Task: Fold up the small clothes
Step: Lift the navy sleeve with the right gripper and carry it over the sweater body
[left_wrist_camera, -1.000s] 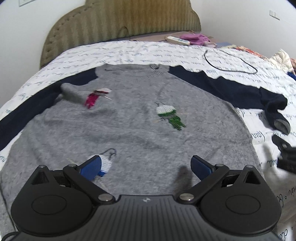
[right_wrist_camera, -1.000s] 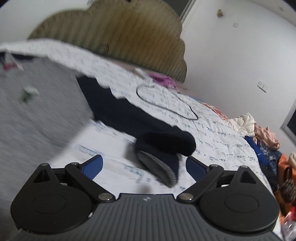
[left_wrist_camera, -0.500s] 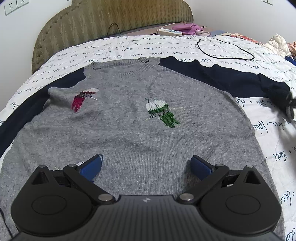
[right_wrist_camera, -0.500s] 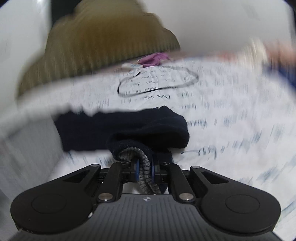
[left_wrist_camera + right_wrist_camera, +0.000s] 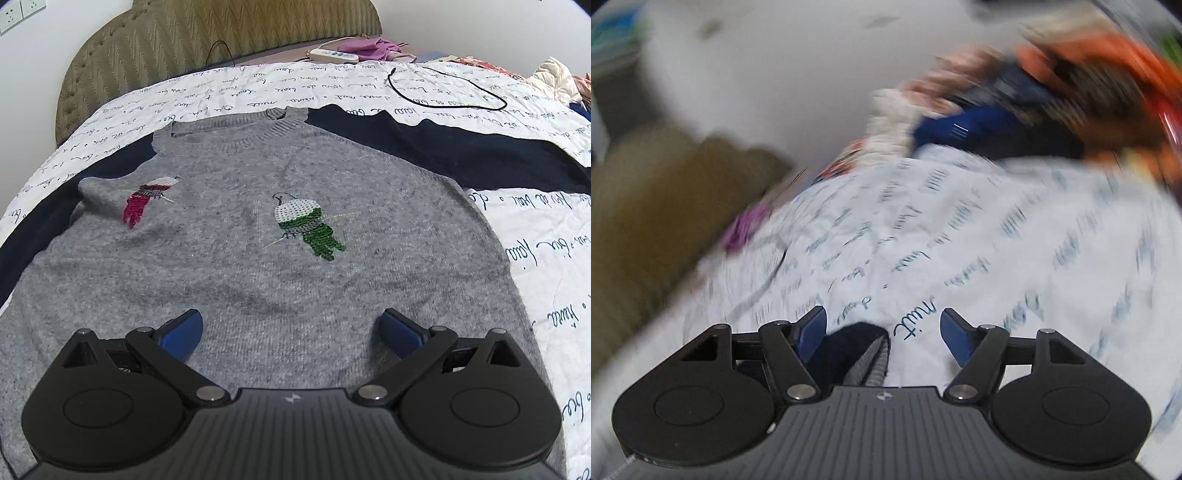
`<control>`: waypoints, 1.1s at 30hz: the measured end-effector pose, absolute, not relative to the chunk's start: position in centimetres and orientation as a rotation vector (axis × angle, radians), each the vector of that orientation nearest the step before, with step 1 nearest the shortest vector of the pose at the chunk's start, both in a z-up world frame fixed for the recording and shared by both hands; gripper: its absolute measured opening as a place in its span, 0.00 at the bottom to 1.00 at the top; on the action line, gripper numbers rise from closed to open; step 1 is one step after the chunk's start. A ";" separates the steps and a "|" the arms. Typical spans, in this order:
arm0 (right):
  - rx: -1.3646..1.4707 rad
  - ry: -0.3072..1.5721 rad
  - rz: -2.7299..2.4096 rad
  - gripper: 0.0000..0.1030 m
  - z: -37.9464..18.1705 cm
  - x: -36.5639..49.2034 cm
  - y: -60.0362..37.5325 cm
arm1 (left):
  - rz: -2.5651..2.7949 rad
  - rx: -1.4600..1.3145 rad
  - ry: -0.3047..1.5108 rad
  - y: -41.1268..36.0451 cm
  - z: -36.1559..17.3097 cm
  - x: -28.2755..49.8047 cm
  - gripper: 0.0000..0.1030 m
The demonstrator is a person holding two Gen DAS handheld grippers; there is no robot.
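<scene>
Left claw point(image 5: 291, 325): jaws wide apart, nothing between them, poised above the lower body of the sweater point(image 5: 258, 266).

Sweater: grey knit body, navy sleeves, lying flat and face up on the bed point(image 5: 535, 236). Long axis runs from the hem nearest the left claw to the collar point(image 5: 273, 127) farther off. Two stitched bird figures, one green point(image 5: 308, 230) at centre, one red point(image 5: 146, 197) towards the left shoulder.

Right sleeve point(image 5: 461, 147): stretched outward across the quilt, away from the body, running off the right edge of the left wrist view.

Right claw point(image 5: 882, 330): jaws opening; the sleeve cuff point(image 5: 864, 354), navy with grey ribbing, lies between them, close to the left pad, no longer pinched as far as the blurred view shows. The right hand is the nearer one to this sleeve end.

Judgement: the sleeve lies crosswise to the sweater's long axis, so the coming fold likely turns on bringing the cuff inward over the grey body.

Beyond: black cable point(image 5: 447, 90) looped on the quilt, white power strip point(image 5: 334, 55), purple cloth point(image 5: 369, 46), padded headboard point(image 5: 207, 40), heaped clothes point(image 5: 1015, 107) at the far side.
</scene>
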State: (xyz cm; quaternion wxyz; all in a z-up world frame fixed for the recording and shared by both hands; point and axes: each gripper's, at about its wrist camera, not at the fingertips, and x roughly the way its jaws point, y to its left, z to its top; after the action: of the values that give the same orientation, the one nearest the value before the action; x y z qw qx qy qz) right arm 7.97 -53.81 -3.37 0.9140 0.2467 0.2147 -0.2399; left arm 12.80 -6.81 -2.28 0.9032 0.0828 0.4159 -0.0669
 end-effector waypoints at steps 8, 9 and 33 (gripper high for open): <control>-0.165 0.645 -0.241 0.75 -5.1 12.4 -47.6 | -0.142 0.190 0.863 -7.7 -2.3 12.9 1.00; -0.283 0.655 -0.253 0.75 -5.8 12.9 -46.7 | -0.142 0.191 0.865 -7.7 -2.3 12.9 1.00; 0.851 0.565 0.091 0.14 -4.3 14.2 -54.5 | -0.107 0.188 0.795 -5.4 0.0 15.1 1.00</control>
State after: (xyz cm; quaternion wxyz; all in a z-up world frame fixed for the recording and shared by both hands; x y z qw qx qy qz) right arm 14.23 -54.49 -4.26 0.8715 0.4069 0.2702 0.0436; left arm 15.10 -5.36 -0.01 0.9164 0.0914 0.3862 -0.0520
